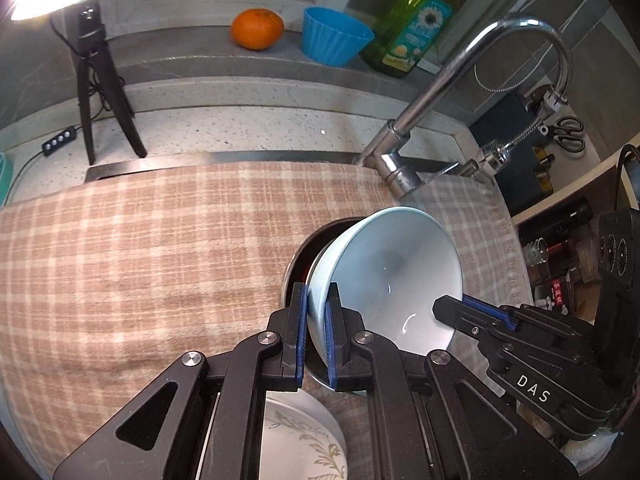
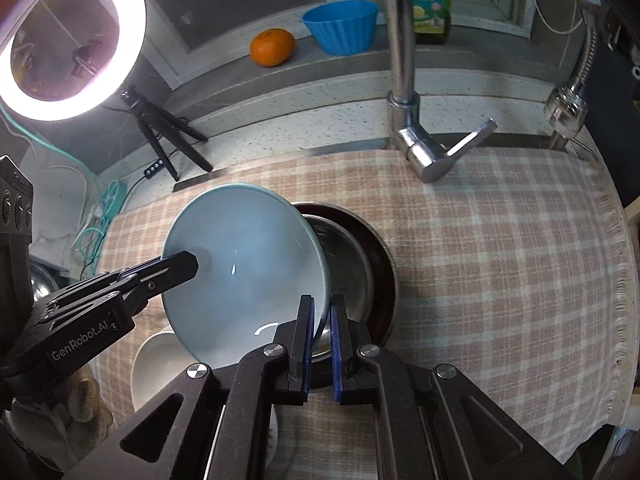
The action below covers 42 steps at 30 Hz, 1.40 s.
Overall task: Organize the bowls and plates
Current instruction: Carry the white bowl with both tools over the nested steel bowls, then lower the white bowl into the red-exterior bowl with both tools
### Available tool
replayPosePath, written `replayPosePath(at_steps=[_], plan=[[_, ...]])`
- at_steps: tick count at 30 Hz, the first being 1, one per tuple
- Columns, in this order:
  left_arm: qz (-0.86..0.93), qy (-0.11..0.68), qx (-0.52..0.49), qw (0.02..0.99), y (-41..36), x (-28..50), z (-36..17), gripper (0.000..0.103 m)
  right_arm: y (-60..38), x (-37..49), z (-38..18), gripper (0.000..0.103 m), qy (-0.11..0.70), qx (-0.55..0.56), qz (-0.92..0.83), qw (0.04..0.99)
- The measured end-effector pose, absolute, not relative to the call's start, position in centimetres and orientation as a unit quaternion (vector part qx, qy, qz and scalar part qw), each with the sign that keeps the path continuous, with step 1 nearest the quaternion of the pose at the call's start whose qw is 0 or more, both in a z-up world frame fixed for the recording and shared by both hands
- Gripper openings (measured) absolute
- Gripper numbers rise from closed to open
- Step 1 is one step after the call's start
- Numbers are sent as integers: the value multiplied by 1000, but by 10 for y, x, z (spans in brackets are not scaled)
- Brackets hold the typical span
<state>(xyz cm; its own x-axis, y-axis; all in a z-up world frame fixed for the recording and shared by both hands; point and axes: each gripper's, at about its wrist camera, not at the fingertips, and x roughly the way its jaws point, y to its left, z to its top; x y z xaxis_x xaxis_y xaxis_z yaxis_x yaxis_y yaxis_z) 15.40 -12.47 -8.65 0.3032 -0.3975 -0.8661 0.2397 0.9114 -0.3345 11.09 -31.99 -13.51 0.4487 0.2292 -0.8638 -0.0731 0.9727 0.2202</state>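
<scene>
A pale blue bowl hangs tilted above the checked cloth, held by both grippers at opposite sides of its rim. My left gripper is shut on the rim's near edge; in the right wrist view it reaches in from the left. My right gripper is shut on the opposite rim edge, and appears at the lower right of the left wrist view. Just behind the bowl a steel bowl sits in a dark round dish. A white plate with a leaf pattern lies below the grippers.
The checked cloth covers the sink. A chrome faucet rises at the back, with a sprayer hose to its right. On the ledge stand an orange, a blue ribbed cup and a green soap bottle. A ring light on a tripod stands at left.
</scene>
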Motion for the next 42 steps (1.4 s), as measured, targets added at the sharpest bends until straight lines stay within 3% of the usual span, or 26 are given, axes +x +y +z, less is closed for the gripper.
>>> replayPosePath(at_steps=[22,42], plan=[[-190,578,-20,794,-148,158,-109,6,-333,126,-165,7,545,67,75,832],[-193,562,-51,803,-120,156,-93,12,-357,119,-154,16,520,115,91,841]])
